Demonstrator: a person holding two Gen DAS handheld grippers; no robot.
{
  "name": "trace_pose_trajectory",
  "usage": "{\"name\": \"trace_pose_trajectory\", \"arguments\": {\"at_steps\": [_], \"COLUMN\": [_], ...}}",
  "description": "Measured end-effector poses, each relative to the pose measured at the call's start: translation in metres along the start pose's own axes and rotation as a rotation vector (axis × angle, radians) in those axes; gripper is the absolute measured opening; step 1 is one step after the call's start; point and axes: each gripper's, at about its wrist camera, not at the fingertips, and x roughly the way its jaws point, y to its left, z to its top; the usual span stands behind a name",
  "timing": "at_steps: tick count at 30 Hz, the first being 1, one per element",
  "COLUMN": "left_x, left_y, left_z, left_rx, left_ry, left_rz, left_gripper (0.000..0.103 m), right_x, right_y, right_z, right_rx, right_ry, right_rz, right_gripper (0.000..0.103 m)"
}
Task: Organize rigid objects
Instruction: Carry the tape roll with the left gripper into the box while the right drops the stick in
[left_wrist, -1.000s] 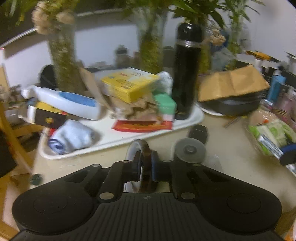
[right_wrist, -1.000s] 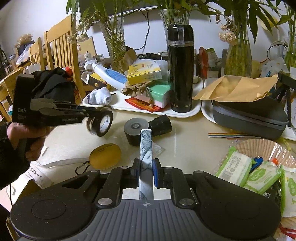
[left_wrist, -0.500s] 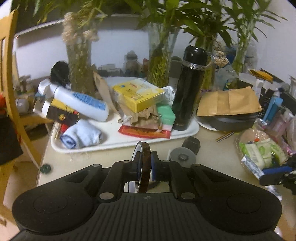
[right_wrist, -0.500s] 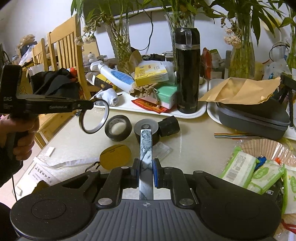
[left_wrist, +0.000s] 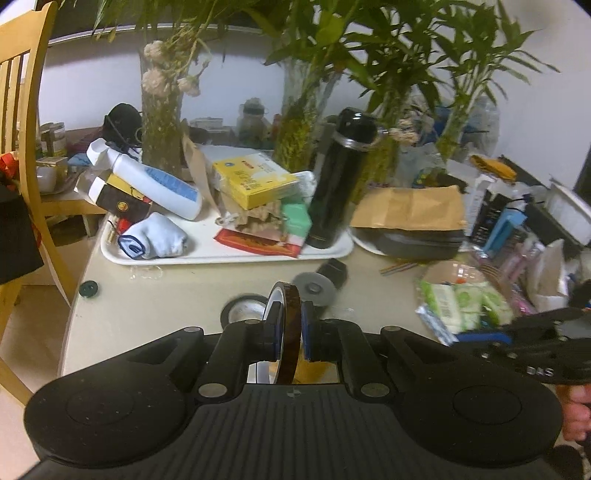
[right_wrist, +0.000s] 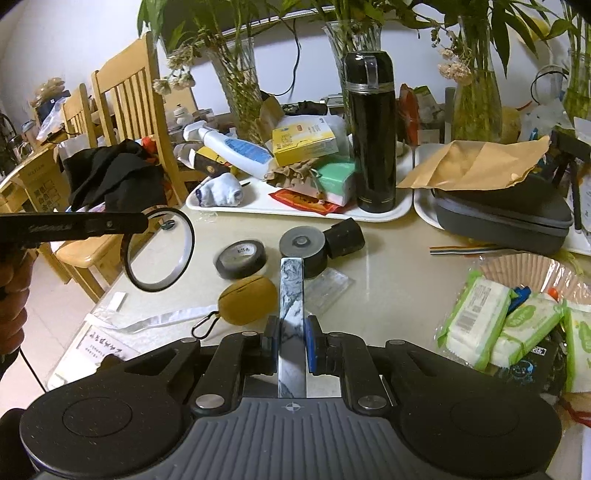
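Observation:
My left gripper (left_wrist: 289, 338) is shut on a thin dark-amber tape ring (left_wrist: 287, 325), held edge-on above the table; the ring also shows in the right wrist view (right_wrist: 159, 250), lifted at the left. My right gripper (right_wrist: 291, 343) is shut on a flat marbled grey-white slab (right_wrist: 291, 295) that points forward over the table. A black tape roll (right_wrist: 242, 258) lies flat on the table (right_wrist: 388, 280), with a grey round puck (right_wrist: 303, 243) and a small black cylinder (right_wrist: 345, 236) beside it.
A white tray (right_wrist: 404, 206) at the back holds a black flask (right_wrist: 373, 136), yellow box (right_wrist: 304, 142), lotion bottle and sock. A grey case (right_wrist: 502, 210) lies under brown paper. Wipe packs (right_wrist: 480, 321) are at right, a mustard pouch (right_wrist: 248, 299) in front, a wooden chair (right_wrist: 129, 96) at left.
My left gripper has risen and drawn back with the thin tape ring, away from the black roll, which now lies on the table. My right gripper still holds the slab.

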Motion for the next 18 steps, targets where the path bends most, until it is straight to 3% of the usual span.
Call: {"name": "trace_pose_trajectory", "arguments": {"at_steps": [18], "left_x": [-0.054], "left_y": [-0.039], "left_z": [-0.03], "left_rx": [0.011], "left_ry": [0.059], "left_rz": [-0.081], "left_gripper": [0.011], "right_x": [-0.046], "right_y": [0.033], "right_z": [-0.022], "right_rx": [-0.051], "right_ry": [0.031], "right_rz": [0.047], "right_gripper": [0.017]}}
